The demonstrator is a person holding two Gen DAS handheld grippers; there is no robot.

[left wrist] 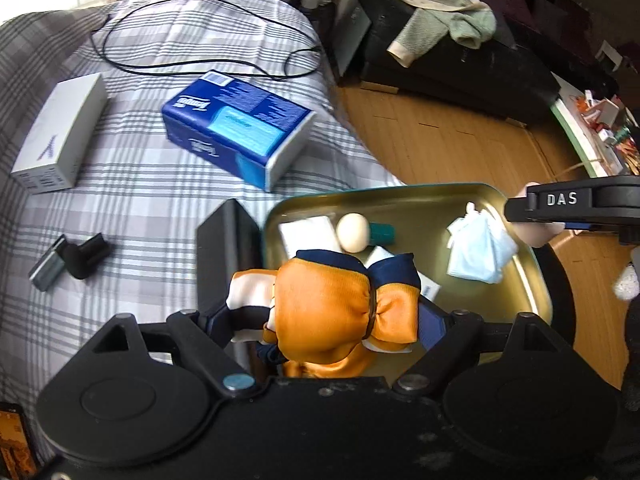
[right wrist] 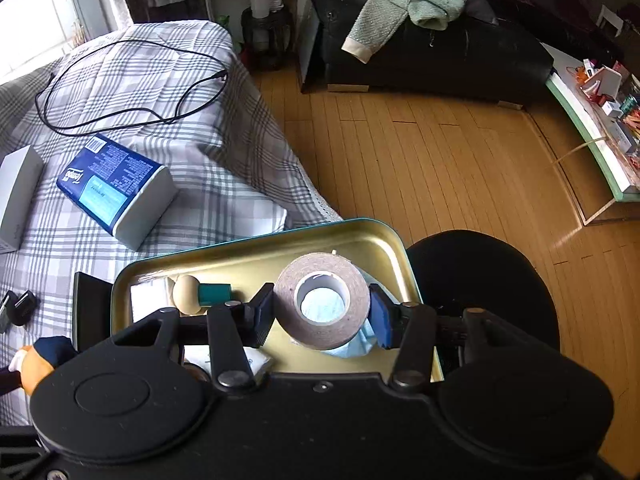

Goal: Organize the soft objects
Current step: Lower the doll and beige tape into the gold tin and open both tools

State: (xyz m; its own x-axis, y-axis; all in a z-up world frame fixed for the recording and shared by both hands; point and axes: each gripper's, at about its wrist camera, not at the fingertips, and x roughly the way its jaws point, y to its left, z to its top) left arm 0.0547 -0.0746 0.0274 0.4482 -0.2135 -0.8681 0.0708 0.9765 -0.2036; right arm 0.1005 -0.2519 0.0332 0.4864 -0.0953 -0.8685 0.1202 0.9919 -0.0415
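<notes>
The left gripper [left wrist: 326, 320] pinched an orange and navy satin scrunchie [left wrist: 332, 308] between its two pads, holding it just above the near edge of a gold metal tray [left wrist: 404, 196]. The right gripper [right wrist: 322, 314] was clamped on a brown roll of tape [right wrist: 320, 300], gripped by its outer sides with the core hole facing the camera, over the right half of the same tray.

Inside the tray lay a crumpled pale blue face mask [left wrist: 480, 248] on the right, showing through and beneath the tape roll in the right wrist view. Toward the left of the tray sat a white packet [left wrist: 306, 232], and beside it a small wooden knob with a teal handle [left wrist: 362, 232]. Another white packet [right wrist: 228, 360] lay near the tray's front edge.

The tray rested partly on a bed covered with a grey and white plaid sheet [left wrist: 140, 200] and overhung a round black stool [right wrist: 480, 280]. A black box [left wrist: 224, 248] stood against the tray's left side. Farther out on the sheet were a blue pack of tissues [left wrist: 236, 128], a long white carton [left wrist: 60, 136], a small black and grey adapter [left wrist: 68, 260] and a looped black cable [left wrist: 200, 60].

Beyond the bed, a wooden floor [right wrist: 440, 152] led to a black ottoman [right wrist: 440, 60] with a mint green sweater [right wrist: 404, 12] draped on it.
</notes>
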